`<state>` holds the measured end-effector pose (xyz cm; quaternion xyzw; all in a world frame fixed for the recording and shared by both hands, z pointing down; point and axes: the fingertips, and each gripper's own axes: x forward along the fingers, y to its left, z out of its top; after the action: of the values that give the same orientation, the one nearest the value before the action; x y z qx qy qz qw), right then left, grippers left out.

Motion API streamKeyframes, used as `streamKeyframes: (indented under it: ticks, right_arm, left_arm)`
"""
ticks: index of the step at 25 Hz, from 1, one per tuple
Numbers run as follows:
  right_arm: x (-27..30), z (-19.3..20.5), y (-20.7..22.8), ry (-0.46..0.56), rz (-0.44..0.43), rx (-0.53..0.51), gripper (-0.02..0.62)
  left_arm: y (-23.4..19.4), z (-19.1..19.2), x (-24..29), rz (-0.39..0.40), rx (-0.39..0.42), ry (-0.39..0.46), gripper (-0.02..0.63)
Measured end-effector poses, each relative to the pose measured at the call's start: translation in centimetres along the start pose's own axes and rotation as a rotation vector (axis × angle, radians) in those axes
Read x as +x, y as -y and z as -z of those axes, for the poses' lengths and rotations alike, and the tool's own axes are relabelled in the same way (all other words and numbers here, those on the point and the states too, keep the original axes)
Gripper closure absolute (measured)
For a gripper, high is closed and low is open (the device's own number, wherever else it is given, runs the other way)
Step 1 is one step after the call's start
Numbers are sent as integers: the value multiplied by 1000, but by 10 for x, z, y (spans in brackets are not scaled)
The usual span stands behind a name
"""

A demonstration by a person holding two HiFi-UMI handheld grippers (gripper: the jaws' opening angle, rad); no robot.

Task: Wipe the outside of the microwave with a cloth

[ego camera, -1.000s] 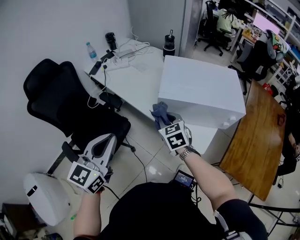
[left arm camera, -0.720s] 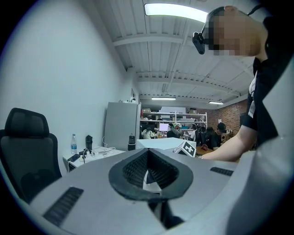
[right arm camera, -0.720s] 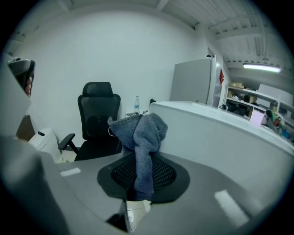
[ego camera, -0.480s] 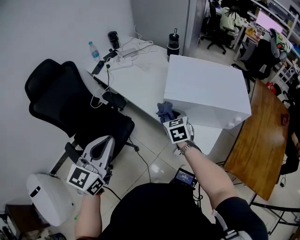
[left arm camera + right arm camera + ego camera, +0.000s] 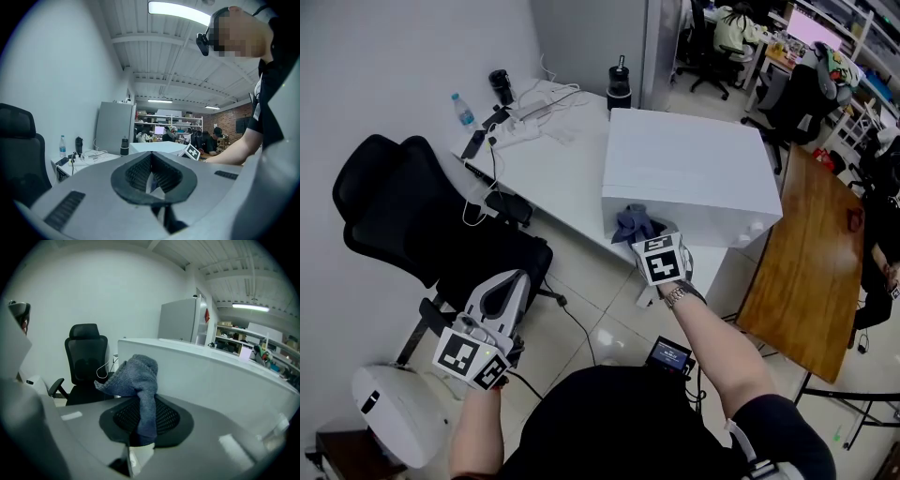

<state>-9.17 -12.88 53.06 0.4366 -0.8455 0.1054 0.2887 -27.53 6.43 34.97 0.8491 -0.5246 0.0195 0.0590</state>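
The white microwave [image 5: 684,173] stands on a white desk [image 5: 539,164]. A blue-grey cloth [image 5: 635,225] is bunched against the left part of its near face. My right gripper [image 5: 642,236] is shut on this cloth and holds it to the wall. In the right gripper view the cloth [image 5: 136,378] rises out of the right gripper [image 5: 140,401], with the microwave's white wall [image 5: 211,376] just behind. My left gripper [image 5: 508,281] hangs low at the left over the floor, well away from the microwave. In its own view the left gripper [image 5: 151,157] is shut, with nothing between its pads.
A black office chair [image 5: 412,206] stands left of the desk. On the desk's far end are a water bottle [image 5: 461,108], cables with a power strip [image 5: 530,101] and a black tumbler [image 5: 620,80]. A wooden table [image 5: 811,253] is at the right, a white round appliance [image 5: 384,412] bottom left.
My right gripper has slid the cloth rightward along the microwave's near face, away from its left corner. The left gripper has stayed in place.
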Motion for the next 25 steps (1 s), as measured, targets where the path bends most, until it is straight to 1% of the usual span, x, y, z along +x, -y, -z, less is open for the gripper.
streamKeyframes:
  ticks: [7,15,25]
  right_arm:
    - [-25,20,46,-10,68,42,532]
    - [-62,49,110,-20,143,101,532]
    - [-97,73,171,-18,192,145,532]
  left_arm:
    - [25,0,23,55,-2,1,601]
    - [69,-4,57,116,10,0,601]
    - [118,-13,91,155,30,-10,601]
